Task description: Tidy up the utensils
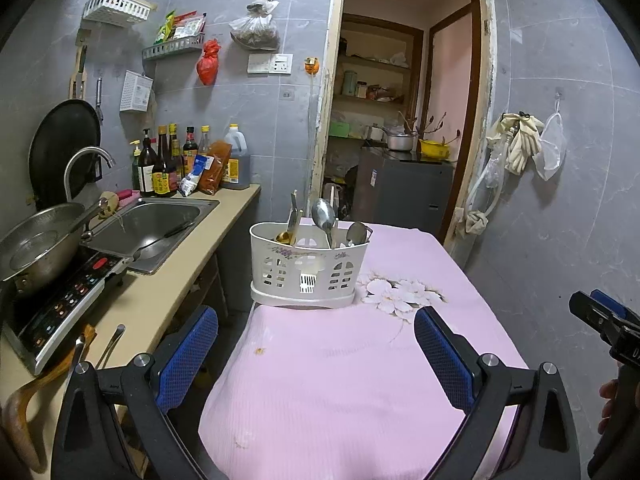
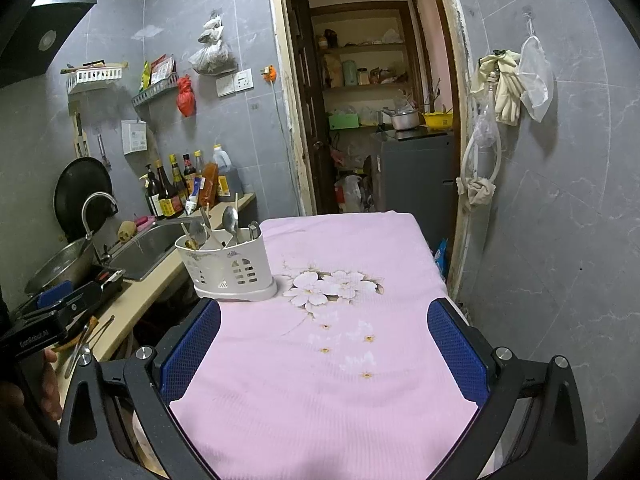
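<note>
A white plastic utensil caddy [image 1: 304,268] [image 2: 228,268] stands on the pink flowered cloth [image 1: 340,380] [image 2: 328,360] at the table's far left. Several spoons [image 1: 325,216] [image 2: 231,218] and chopsticks stick up out of it. My left gripper [image 1: 316,340] is open, with nothing between its blue pads, just short of the caddy. My right gripper [image 2: 324,334] is open too and hangs empty over the middle of the cloth, the caddy ahead to its left. Loose utensils [image 1: 110,346] [image 2: 86,338] lie on the beige counter beside the table.
Left of the table runs a beige counter [image 1: 168,280] with a steel sink [image 1: 148,228], an induction hob [image 1: 60,308] bearing a steel pan [image 1: 36,244], and sauce bottles [image 1: 168,164]. An open doorway [image 1: 400,120] lies beyond the table. A grey tiled wall [image 2: 560,220] is at the right.
</note>
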`<state>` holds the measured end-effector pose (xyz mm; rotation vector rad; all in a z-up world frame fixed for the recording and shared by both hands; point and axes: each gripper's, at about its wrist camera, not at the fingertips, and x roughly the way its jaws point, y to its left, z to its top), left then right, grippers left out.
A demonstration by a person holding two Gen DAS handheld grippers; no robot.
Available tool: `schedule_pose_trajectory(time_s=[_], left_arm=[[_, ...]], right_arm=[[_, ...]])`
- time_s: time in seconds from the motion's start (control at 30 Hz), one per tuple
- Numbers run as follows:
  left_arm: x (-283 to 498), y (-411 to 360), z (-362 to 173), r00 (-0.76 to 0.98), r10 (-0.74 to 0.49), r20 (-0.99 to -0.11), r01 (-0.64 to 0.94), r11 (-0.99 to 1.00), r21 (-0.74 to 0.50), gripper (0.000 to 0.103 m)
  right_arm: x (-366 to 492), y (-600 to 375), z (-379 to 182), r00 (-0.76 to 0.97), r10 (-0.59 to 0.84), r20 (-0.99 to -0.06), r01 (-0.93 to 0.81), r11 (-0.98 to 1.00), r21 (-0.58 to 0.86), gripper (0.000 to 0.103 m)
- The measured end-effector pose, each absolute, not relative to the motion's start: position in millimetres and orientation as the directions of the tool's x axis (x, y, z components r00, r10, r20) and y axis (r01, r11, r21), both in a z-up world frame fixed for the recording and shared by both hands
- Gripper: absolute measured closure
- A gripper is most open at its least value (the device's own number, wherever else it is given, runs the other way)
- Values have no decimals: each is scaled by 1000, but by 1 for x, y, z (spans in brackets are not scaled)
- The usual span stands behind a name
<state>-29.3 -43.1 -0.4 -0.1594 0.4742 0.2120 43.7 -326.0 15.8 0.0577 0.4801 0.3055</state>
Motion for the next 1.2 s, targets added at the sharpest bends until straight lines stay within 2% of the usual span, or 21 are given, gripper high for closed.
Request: schedule_pose_trajectory(time_s=[1.2], left_arm=[[-30,-42,-1,869,165,-467,-240,965,-105,4]], right_arm=[[44,-323,15,839,307,-449,-279,952,130,1]])
